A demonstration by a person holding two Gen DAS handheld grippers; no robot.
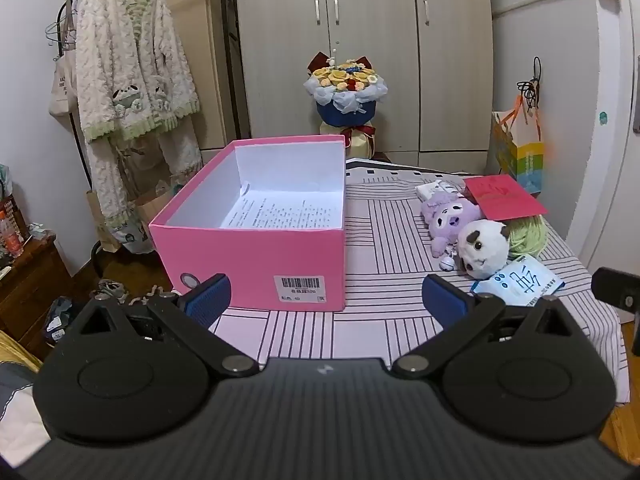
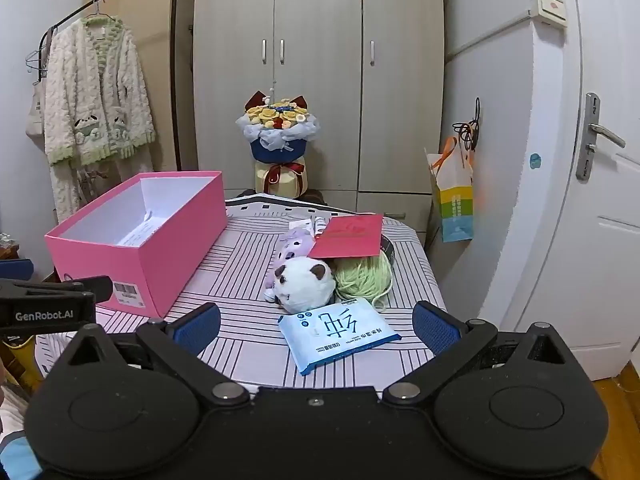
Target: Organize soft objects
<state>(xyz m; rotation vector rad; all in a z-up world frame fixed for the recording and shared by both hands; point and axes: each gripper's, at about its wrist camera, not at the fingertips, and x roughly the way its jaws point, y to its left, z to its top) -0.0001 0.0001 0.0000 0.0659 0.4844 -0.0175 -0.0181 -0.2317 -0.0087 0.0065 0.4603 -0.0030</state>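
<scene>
An open pink box with a printed sheet inside stands on the left of a striped tablecloth. To its right lie a white panda plush, a purple plush, a skein of green yarn, a red envelope and a blue-white tissue pack. My left gripper hovers open before the box, holding nothing. My right gripper is open above the tissue pack, not touching it.
A flower bouquet stands behind the table before a grey wardrobe. Fluffy pyjamas hang on a rack at left. A colourful paper bag hangs by a white door at right. Clutter covers the floor at left.
</scene>
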